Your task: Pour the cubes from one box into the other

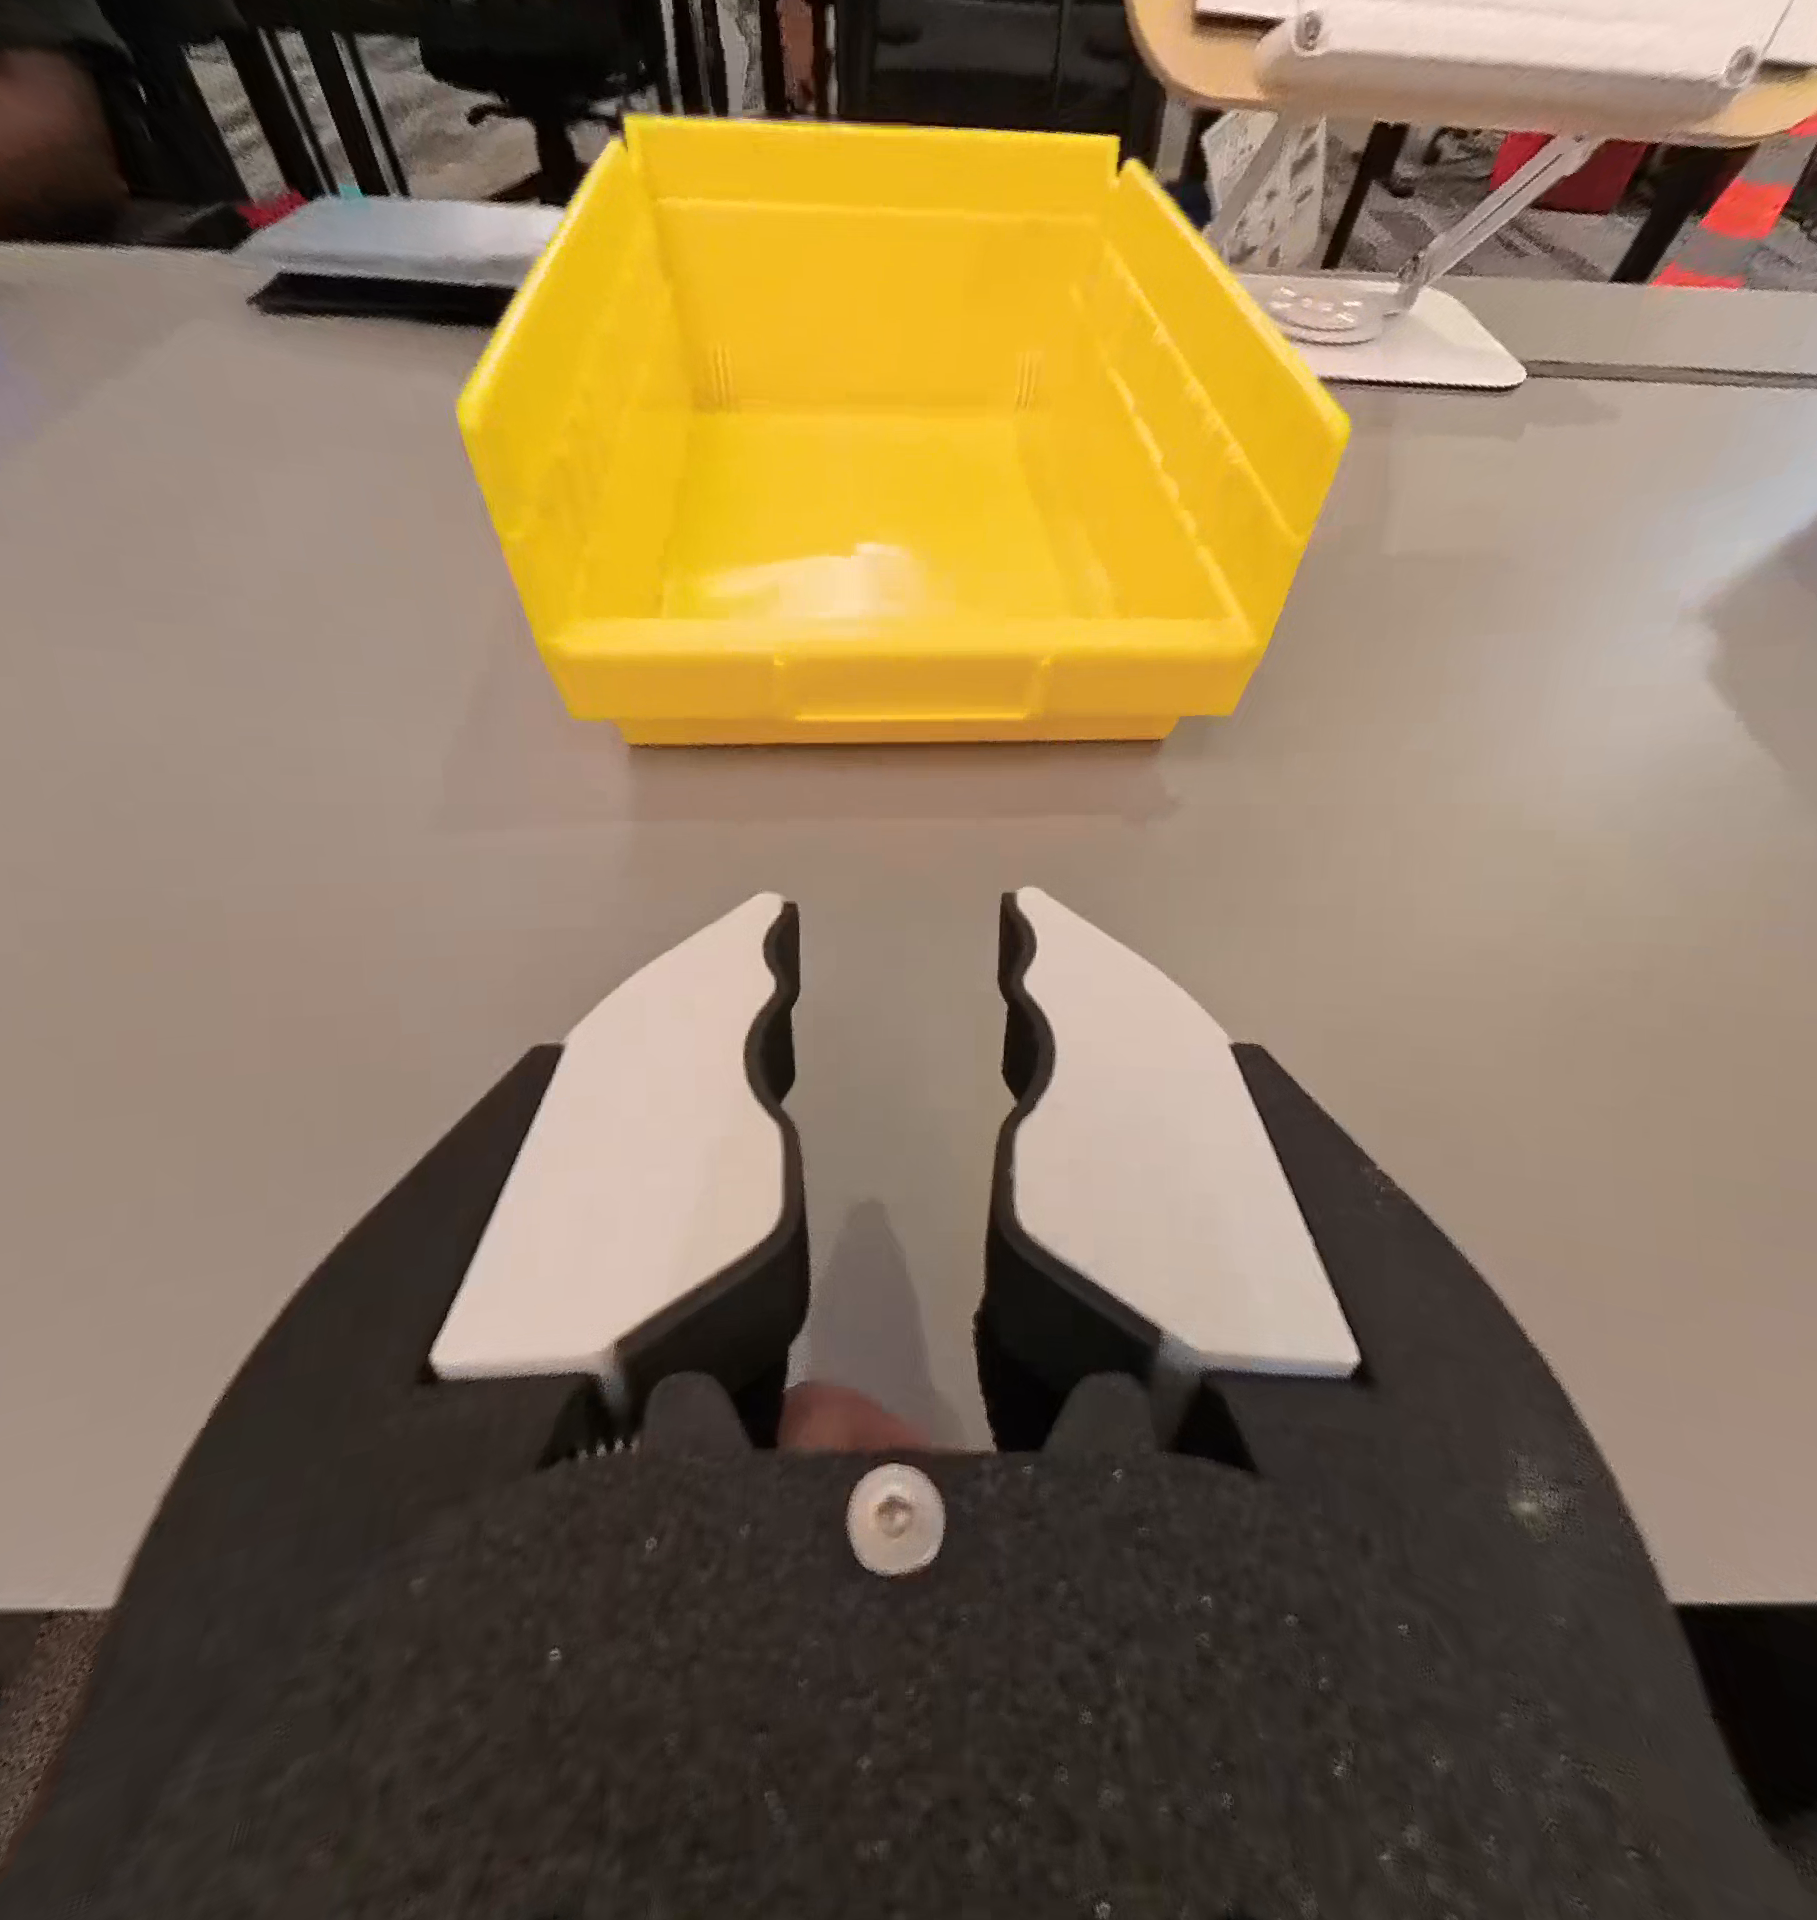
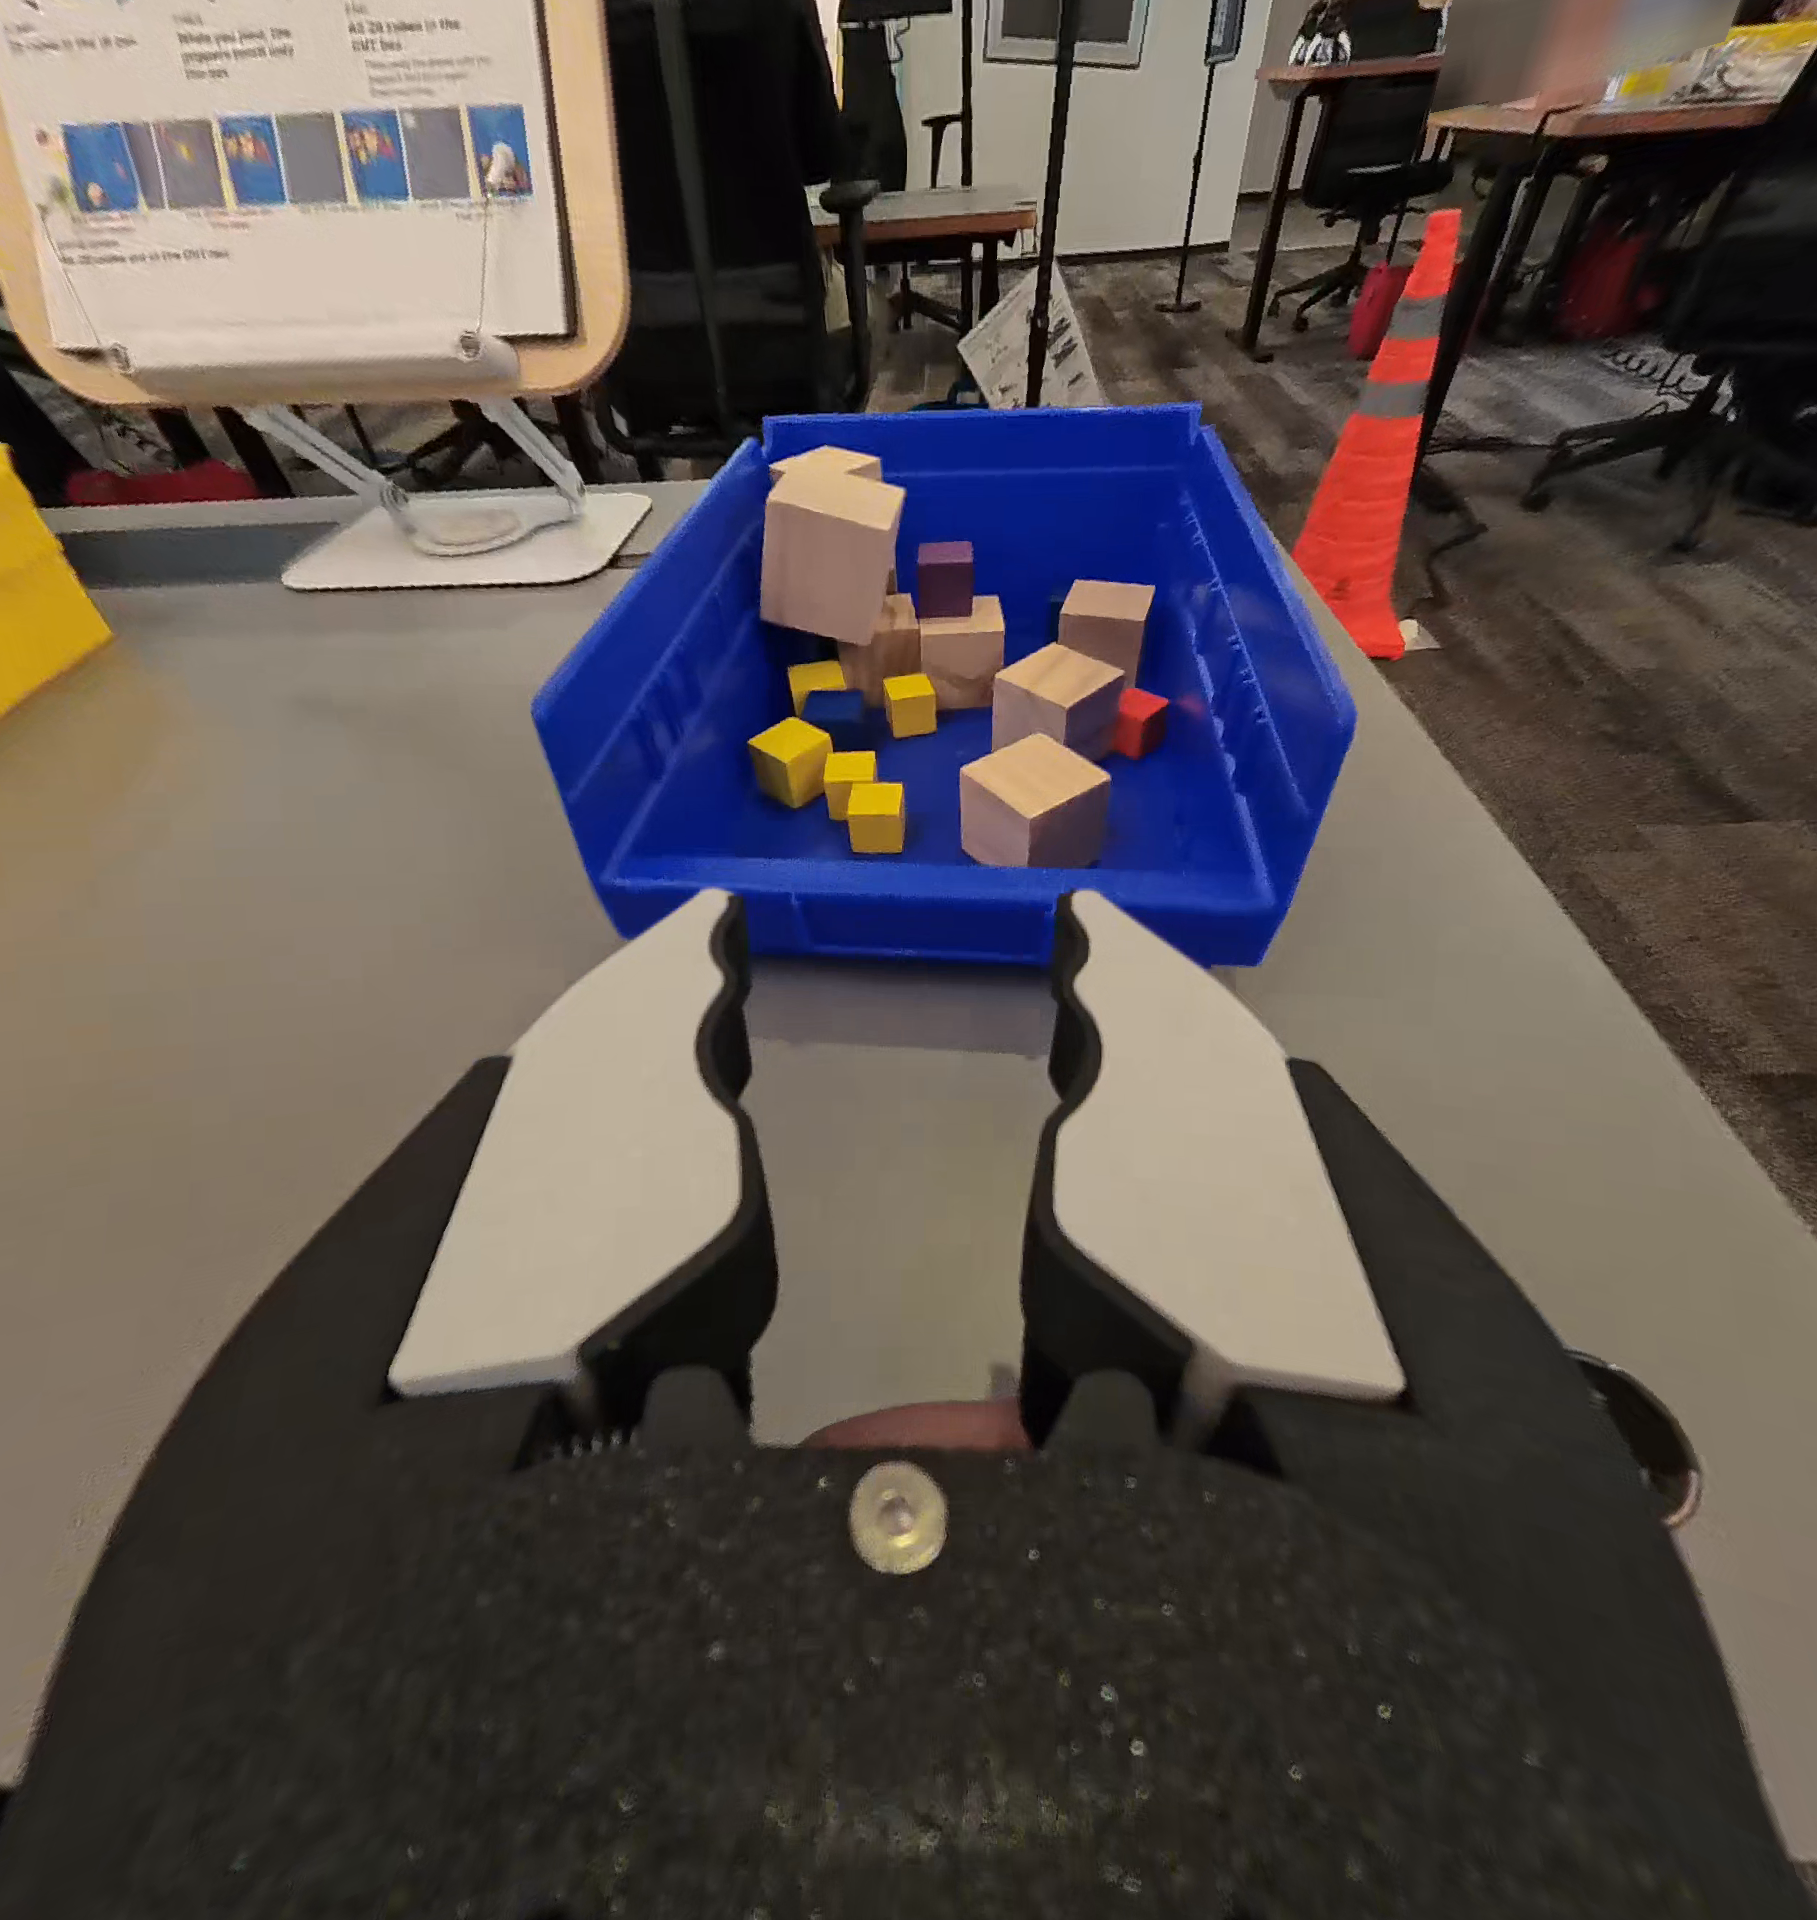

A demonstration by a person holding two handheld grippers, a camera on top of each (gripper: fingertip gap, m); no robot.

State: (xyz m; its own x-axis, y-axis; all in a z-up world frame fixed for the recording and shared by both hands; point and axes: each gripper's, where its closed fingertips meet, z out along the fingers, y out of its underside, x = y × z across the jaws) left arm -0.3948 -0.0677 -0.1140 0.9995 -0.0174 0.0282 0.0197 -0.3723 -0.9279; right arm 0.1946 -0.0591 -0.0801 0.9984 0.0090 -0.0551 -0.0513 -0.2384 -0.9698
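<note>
Inside the blue box [image 2: 675,727], we are seeing wooden and painted cubes [image 2: 1034,800] lying loose; it looks rigid and light, best gripped by its near lip. Both the right gripper [image 2: 899,925] and left gripper [image 1: 899,914] are gaping empty, the left facing the empty yellow box [image 1: 883,686].

Yellow box [image 1: 613,447]: glossy moulded plastic, sheen seen on floor.
Blue box [image 2: 1288,727]: smooth plastic.
Large cubes [image 2: 1034,800]: bare wood, grain shown.
Small cubes [image 2: 788,761]: painted, smooth.
Desk [image 1: 260,831]: matt grey.
</note>
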